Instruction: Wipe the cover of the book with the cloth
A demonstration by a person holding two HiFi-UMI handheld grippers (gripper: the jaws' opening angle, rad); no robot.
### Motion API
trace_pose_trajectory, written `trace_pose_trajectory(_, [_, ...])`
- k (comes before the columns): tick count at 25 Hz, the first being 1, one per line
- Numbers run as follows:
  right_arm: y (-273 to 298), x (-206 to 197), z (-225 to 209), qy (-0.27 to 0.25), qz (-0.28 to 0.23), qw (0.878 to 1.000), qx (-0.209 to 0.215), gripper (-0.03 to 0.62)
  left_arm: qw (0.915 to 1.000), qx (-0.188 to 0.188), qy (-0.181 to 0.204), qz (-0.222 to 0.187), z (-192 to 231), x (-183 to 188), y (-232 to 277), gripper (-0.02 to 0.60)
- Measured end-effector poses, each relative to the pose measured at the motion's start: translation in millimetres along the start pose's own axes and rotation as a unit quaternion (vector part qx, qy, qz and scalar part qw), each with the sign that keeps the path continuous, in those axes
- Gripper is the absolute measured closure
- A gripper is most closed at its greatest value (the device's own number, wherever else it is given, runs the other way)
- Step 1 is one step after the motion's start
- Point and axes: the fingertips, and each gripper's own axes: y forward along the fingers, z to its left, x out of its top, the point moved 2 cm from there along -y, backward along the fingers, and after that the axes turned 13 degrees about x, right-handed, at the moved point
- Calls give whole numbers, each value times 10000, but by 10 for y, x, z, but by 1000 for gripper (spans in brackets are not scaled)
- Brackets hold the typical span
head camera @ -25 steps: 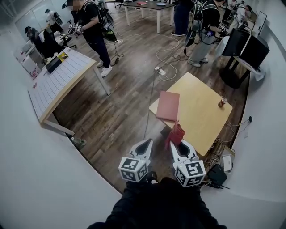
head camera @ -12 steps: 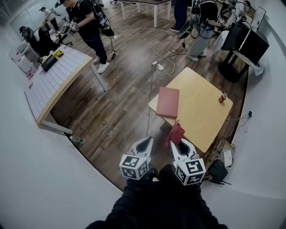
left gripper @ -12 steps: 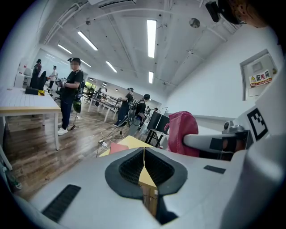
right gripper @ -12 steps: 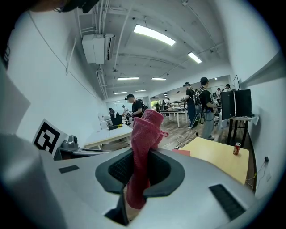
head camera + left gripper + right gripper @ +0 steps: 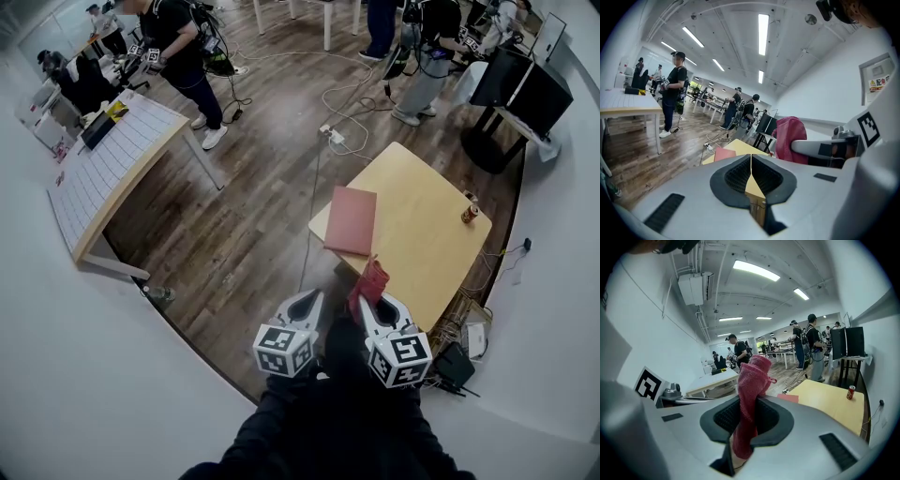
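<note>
Right gripper pinches the red cloth, bunched upright between its jaws. Left gripper has its jaws pressed together, empty. Book lies on the table well ahead of both, untouched: wiping not yet started.

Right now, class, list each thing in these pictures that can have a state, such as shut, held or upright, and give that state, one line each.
Book: closed, lying flat near the edge of the table, nothing touching it.
Cloth: bunched up, held clear of the table.
Right gripper: shut on the cloth.
Left gripper: shut, empty.
Can: upright on the table.
</note>
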Motion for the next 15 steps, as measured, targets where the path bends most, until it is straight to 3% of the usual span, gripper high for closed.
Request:
trace_pose_trajectory(8, [587,507,-563,-88,-83,9994,322,520,9993,335,44,-136,205,582,714,545])
trace_pose_trajectory(15, [945,689,-1136,33,35,9993,358,520,9994,329,57,49,207,786,1393,545])
